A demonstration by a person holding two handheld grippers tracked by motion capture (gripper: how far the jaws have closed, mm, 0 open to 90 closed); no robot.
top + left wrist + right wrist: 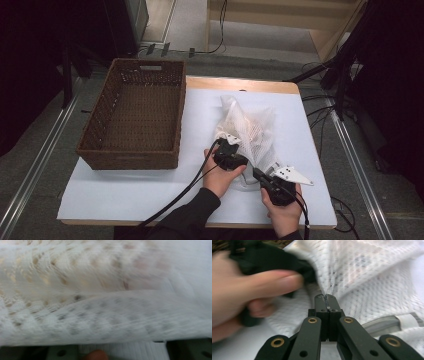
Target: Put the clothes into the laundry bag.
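Mesh bag (pixel 247 131) mid-table, right of basket (pixel 134 117). Soft, light, floppy, so grab at seam/zip, not loose mesh. Your R gripper (pixel 326 298) clenched on the seam. L gripper (pixel 231 150) buried in mesh; jaw state can't tell.

You're working in what looks like a recording lab or studio setup, not anybody's home. Your desk (pixel 150 190) has a plain white sheet over a wooden top and sits on grey carpet floor (pixel 45 150). Metal rails (pixel 30 175) run along the floor on both sides, loose black cables (pixel 320 107) trail around, dark stand legs (pixel 340 70) and black drapes (pixel 30 60) close it in.
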